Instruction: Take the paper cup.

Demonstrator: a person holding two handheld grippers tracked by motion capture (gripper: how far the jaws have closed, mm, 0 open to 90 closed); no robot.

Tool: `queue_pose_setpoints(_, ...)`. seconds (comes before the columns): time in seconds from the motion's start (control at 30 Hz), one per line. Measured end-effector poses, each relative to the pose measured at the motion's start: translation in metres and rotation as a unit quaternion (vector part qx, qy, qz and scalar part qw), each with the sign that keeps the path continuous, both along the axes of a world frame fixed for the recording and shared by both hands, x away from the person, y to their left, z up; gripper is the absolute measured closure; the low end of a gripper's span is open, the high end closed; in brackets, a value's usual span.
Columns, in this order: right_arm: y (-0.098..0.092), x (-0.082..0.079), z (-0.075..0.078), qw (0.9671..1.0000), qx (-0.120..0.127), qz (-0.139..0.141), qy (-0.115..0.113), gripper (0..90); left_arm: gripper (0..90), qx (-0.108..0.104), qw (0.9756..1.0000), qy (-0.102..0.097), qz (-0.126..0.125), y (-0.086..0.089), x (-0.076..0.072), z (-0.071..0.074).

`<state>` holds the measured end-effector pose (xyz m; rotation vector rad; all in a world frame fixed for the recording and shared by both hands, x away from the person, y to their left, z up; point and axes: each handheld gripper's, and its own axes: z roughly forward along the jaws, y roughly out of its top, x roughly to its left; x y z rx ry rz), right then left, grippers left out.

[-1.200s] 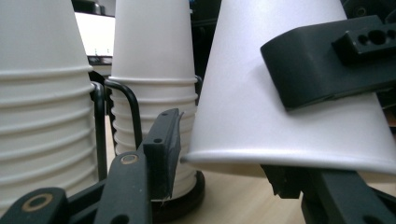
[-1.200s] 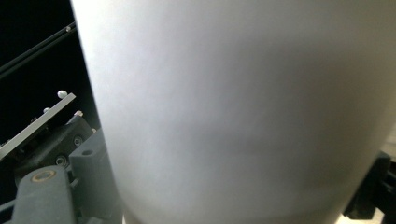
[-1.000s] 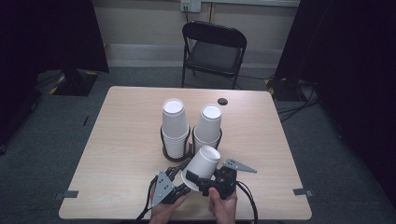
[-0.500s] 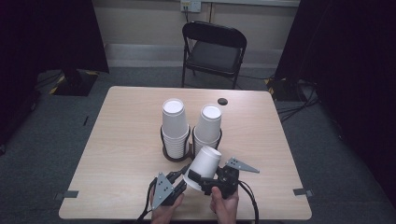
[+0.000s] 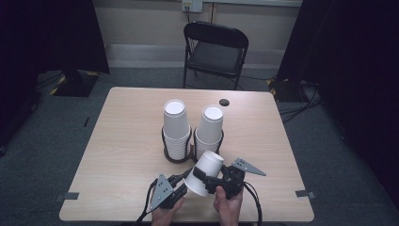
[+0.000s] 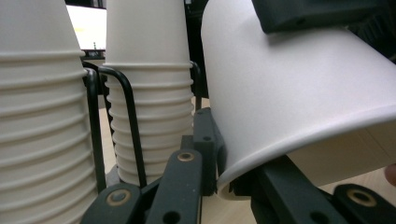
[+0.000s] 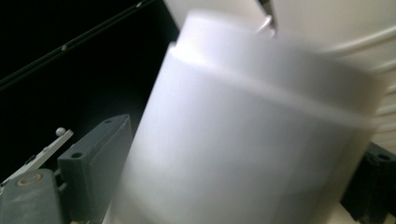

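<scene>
**High view: one cup held from two sides at the near edge of the table**

A white paper cup [image 5: 205, 173] is lifted a little above the pale wooden table [image 5: 122, 141], close to the person's edge. It lies tilted on its side, with the closed bottom pointing up towards the stacks and the open mouth towards the person.

The left tongs [image 5: 184, 183] are pressed together. In the left gripper view they pinch the thin rim at the cup's mouth [image 6: 224, 179]. I think this narrow grip is chosen because only the edge of the paper wall can go between such tips.

The right tongs [image 5: 205, 177] stand wide around the body of the same cup, one jaw on each side, and they have just been closing on it. In the right gripper view the cup wall [image 7: 243, 140] is blurred, so I cannot say how firm the contact is, but the jaws seem to press on it.

Holding body and rim apart like this looks to me like a way to steady the cup, or to pull one nested cup out of another.

Just behind it stand two stacks of white paper cups [image 5: 175, 127] [image 5: 209, 129], upside down, each inside a black wire holder [image 5: 176, 157]. The holders keep the towers upright while the hands work in front of them.
</scene>
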<state>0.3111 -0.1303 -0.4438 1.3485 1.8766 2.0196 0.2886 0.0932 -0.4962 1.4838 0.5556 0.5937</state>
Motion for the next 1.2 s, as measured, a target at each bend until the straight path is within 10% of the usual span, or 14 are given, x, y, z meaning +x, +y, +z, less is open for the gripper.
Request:
queue_pose_setpoints(0.5,-0.007,0.009,0.005,0.9999,-0.008,0.004,0.010,8.3,84.7,0.036,0.9989,0.026,-0.015,0.008,0.000,0.011)
queue_pose_setpoints(0.77,-0.018,0.009,0.016,0.9990,-0.008,-0.041,-0.015,13.1,84.8,0.013,0.9986,0.046,-0.021,0.015,0.004,0.006)
queue_pose_setpoints(1.2,-0.030,-0.001,0.013,0.9946,-0.048,-0.077,-0.051,14.6,84.7,0.072,0.9921,0.101,-0.020,0.036,0.018,0.018)
